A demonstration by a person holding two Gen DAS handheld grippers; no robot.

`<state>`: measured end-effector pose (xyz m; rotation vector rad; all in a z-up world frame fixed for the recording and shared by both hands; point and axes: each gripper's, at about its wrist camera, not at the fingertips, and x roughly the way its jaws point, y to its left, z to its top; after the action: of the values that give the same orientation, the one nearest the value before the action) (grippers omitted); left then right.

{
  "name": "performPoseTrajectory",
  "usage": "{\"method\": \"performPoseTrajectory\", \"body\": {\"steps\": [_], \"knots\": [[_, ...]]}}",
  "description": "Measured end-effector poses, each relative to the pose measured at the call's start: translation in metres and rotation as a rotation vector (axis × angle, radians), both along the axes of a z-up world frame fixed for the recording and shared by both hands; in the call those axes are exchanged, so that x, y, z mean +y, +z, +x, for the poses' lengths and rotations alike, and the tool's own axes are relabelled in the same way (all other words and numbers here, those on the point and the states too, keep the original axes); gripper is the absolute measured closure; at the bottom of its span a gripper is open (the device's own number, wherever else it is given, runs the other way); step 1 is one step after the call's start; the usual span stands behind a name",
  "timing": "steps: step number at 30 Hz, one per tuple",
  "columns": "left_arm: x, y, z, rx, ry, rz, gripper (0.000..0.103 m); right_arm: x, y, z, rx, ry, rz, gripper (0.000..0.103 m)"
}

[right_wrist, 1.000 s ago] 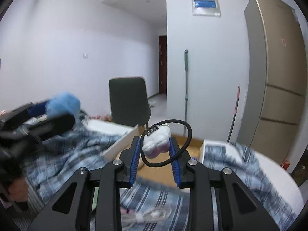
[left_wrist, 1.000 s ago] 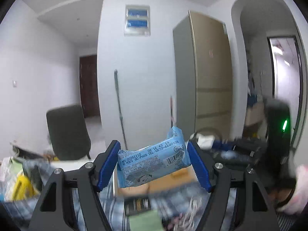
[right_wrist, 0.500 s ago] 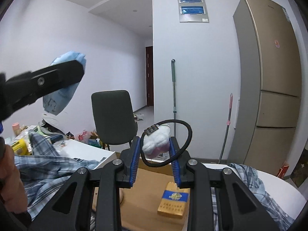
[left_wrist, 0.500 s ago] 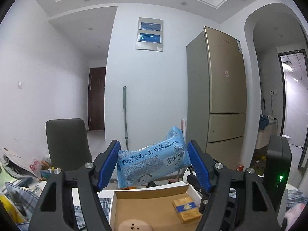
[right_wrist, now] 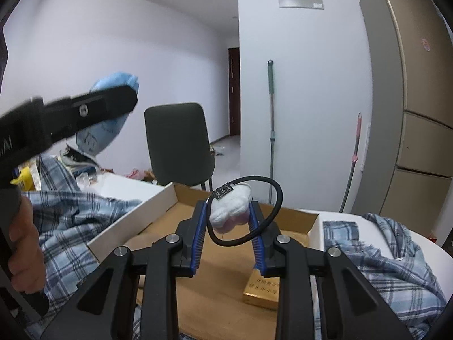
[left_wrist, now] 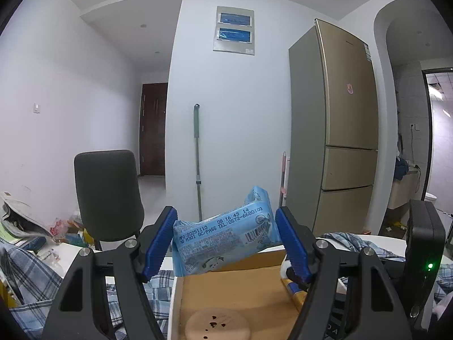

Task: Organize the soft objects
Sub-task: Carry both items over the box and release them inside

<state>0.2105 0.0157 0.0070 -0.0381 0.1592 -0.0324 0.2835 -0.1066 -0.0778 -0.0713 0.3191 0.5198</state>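
My left gripper [left_wrist: 225, 240] is shut on a light blue tissue pack [left_wrist: 223, 238], held across its blue pads above the near edge of an open cardboard box [left_wrist: 240, 283]. In the right wrist view the same gripper [right_wrist: 113, 104] hangs at the upper left with the blue pack [right_wrist: 104, 133] in it. My right gripper [right_wrist: 228, 226] is shut on a white fluffy hair tie with a black elastic loop [right_wrist: 230, 208], over the middle of the box [right_wrist: 220, 283].
Inside the box lie a round tan pad [left_wrist: 218, 327] and a gold packet [right_wrist: 262, 290]. A blue plaid cloth [right_wrist: 382, 260] covers the white table around the box. A grey chair [left_wrist: 109, 195], a mop [left_wrist: 197, 158] and a fridge [left_wrist: 334, 130] stand behind. A hand [right_wrist: 24, 249] grips the left tool.
Both grippers swept toward the cardboard box and sank a little, each keeping its load. The views went from blurred cloth to the box straight ahead.
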Motion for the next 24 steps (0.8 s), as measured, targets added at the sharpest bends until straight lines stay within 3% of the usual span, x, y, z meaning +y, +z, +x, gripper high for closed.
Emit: {"method": "performPoseTrajectory", "body": {"steps": [8, 10, 11, 12, 17, 24], "knots": [[-0.001, -0.009, 0.005, 0.036, -0.018, 0.005, 0.029, -0.004, 0.000, -0.001, 0.014, -0.005, 0.003, 0.075], [-0.002, -0.010, 0.006, 0.042, -0.021, 0.008, 0.029, -0.003, 0.000, 0.000, 0.017, -0.010, -0.005, 0.065], [-0.003, -0.010, 0.007, 0.045, -0.027, 0.008, 0.029, -0.001, 0.000, 0.000, 0.017, -0.020, -0.009, 0.046], [-0.004, -0.009, 0.008, 0.052, -0.037, 0.007, 0.029, -0.001, 0.001, 0.000, 0.011, -0.034, -0.008, 0.039], [-0.008, -0.011, 0.009, 0.063, -0.043, 0.016, 0.029, -0.004, 0.001, 0.000, 0.012, -0.044, -0.009, 0.038], [0.001, -0.009, 0.017, 0.108, -0.036, -0.033, 0.029, -0.022, 0.005, 0.010, 0.038, -0.143, -0.035, 0.038]]}}
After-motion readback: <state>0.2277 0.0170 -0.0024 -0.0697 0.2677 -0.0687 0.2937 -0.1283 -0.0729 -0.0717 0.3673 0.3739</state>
